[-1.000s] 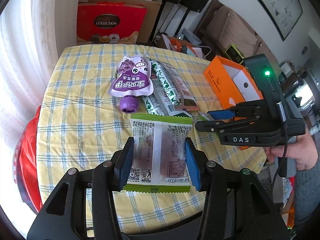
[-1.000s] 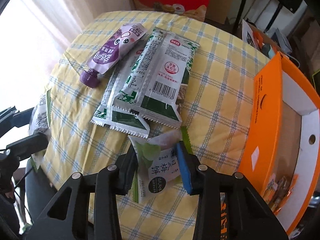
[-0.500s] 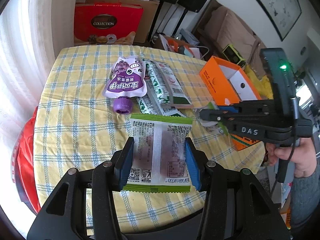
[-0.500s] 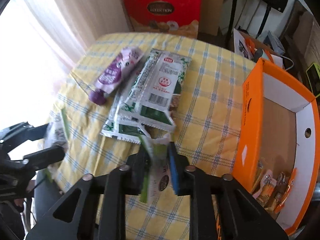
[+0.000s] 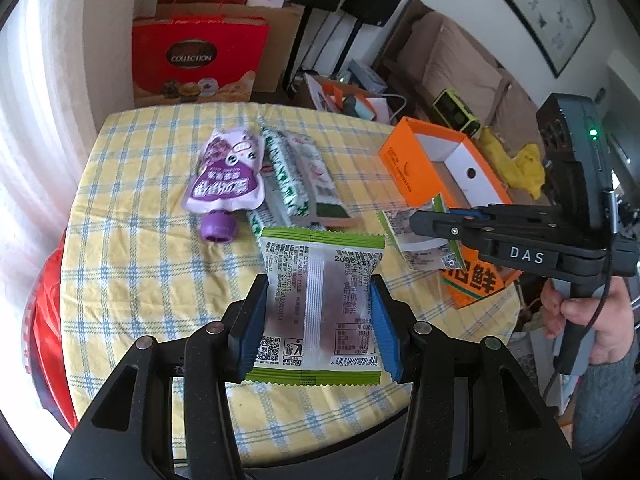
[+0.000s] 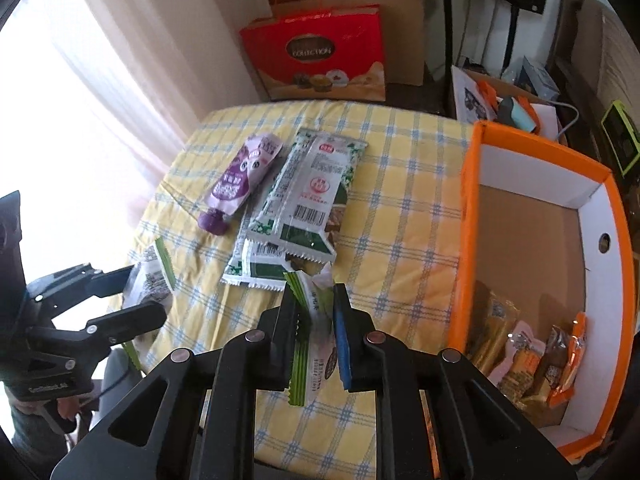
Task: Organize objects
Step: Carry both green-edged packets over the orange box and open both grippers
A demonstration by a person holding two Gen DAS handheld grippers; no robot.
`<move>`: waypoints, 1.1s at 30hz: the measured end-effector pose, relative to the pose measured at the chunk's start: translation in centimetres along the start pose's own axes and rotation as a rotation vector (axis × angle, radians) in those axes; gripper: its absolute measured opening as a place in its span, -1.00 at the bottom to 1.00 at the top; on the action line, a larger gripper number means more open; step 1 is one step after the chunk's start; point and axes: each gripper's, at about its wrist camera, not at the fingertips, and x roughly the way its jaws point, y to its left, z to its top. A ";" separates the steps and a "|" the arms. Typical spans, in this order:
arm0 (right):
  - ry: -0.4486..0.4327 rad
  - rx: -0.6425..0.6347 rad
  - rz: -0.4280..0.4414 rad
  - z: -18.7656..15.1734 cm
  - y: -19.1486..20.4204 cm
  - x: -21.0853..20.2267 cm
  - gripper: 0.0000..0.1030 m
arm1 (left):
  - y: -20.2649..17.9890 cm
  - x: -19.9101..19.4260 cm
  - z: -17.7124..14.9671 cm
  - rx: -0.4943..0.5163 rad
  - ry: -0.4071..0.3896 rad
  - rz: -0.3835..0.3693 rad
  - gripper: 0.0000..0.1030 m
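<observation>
Holding one small snack packet each, both tools are loaded. The left hand-held gripper (image 5: 318, 322) grips a green-edged snack packet (image 5: 322, 304) across its width, near the surface's near edge and seemingly lifted clear of the cloth. The right hand-held gripper (image 6: 316, 334) has just clamped down to its tightest on a second packet (image 6: 314, 320), crumpled edge-on between the pads and lifted above the surface near the orange box (image 6: 468, 240).

Such packets look light, thin and crinkly. The film is probably slippery and folds rather than resists, so a pinch across the sealed middle or a serrated end should hold best; the contents may crush under a hard squeeze.

A purple spout pouch (image 5: 226, 184) and overlapping green-and-white sachets (image 6: 308, 196) lie toward the middle of the surface, which wears a yellow checked cloth (image 5: 132, 208) that could drag or wrinkle. The orange box sits at the right edge with several wrapped snacks already in its near corner.

Around it are a red gift box (image 5: 198, 62), cartons, a sofa and a bright curtained window.
</observation>
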 end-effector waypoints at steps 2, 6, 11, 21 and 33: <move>-0.013 0.005 0.005 -0.1 -0.3 -0.7 -0.70 | -0.7 -0.1 0.2 0.009 -0.003 -0.001 -0.12; -0.037 0.017 0.007 -0.2 -0.9 -2.3 -0.70 | -1.9 0.1 0.8 0.022 0.001 -0.004 -0.12; -0.076 0.043 0.029 -0.2 -1.7 -4.3 -0.70 | -4.0 0.3 1.4 0.051 0.003 -0.003 -0.12; -0.149 0.078 0.045 -0.5 -3.3 -8.9 -0.70 | -8.2 0.7 2.9 0.096 -0.002 -0.026 -0.12; -0.172 0.138 -0.009 -2.3 -7.6 -12.2 -0.70 | -13.6 3.3 3.5 0.158 0.029 -0.068 -0.12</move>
